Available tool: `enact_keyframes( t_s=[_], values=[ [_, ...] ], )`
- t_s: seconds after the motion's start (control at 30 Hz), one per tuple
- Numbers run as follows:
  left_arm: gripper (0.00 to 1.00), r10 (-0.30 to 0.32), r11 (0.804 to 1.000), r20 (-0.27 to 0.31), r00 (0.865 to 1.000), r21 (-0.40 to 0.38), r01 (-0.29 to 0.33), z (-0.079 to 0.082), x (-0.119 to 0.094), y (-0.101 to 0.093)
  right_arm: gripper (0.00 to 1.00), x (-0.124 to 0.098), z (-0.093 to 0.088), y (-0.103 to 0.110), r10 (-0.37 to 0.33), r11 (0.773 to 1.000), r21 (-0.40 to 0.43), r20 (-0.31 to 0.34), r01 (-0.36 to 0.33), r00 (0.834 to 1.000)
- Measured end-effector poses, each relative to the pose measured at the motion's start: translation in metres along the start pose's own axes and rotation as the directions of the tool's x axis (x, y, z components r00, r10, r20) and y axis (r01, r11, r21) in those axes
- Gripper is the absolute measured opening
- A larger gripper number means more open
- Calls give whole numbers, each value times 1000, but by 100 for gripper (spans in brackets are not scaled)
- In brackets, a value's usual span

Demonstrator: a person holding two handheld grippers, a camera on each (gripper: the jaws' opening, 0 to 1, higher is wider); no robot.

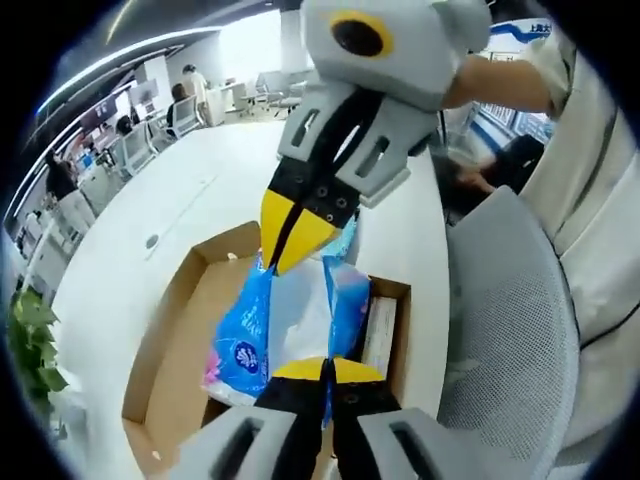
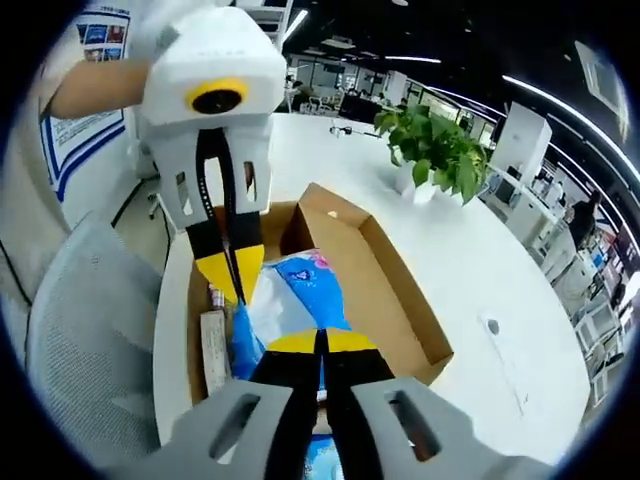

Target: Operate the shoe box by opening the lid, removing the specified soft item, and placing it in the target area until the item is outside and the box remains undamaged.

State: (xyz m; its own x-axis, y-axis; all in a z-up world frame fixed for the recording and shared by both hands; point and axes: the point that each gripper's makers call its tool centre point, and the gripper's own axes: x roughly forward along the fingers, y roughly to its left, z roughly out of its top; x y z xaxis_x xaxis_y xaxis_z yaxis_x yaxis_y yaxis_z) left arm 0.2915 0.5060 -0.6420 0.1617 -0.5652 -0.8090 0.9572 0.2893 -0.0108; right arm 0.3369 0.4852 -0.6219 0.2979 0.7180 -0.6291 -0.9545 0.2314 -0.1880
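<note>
An open brown cardboard shoe box (image 1: pixel 165 335) (image 2: pixel 392 292) lies on a white table. Over its inside hangs a soft blue-and-white plastic pack (image 1: pixel 245 345) (image 2: pixel 305 285), held at both ends. At the bottom of the left gripper view, my left gripper (image 1: pixel 326 368) is shut on the pack's near edge. From the top of that view my right gripper (image 1: pixel 290 245) pinches the far end with its yellow tips together. In the right gripper view, the right gripper (image 2: pixel 322 343) grips the pack from below and the left gripper (image 2: pixel 230 280) reaches down from the upper left.
A flat white item (image 1: pixel 381 332) (image 2: pixel 213 352) lies along one wall inside the box. A grey mesh chair (image 1: pixel 510 330) (image 2: pixel 90 320) stands beside the table (image 1: pixel 170 200). A potted plant (image 2: pixel 435 150) sits farther along the table. A person's arm (image 1: pixel 505 80) holds the right gripper.
</note>
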Motion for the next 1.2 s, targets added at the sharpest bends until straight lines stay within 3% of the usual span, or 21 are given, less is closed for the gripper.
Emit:
enact_keyframes(
  t_s=[0.23,0.47,1.2],
  values=[
    [0,9,1000,20,1000,5,-9,27,-10,-7,0,-30,5,-6,-19,1000,-17,26,19,999],
    [0,-3,1000,37,999,29,2,54,-4,-16,0,-57,-3,-8,-39,997,-63,17,40,999],
    [0,-119,988,102,988,110,107,144,55,-43,0,-135,-73,-33,-70,991,-121,-93,58,993]
  ],
)
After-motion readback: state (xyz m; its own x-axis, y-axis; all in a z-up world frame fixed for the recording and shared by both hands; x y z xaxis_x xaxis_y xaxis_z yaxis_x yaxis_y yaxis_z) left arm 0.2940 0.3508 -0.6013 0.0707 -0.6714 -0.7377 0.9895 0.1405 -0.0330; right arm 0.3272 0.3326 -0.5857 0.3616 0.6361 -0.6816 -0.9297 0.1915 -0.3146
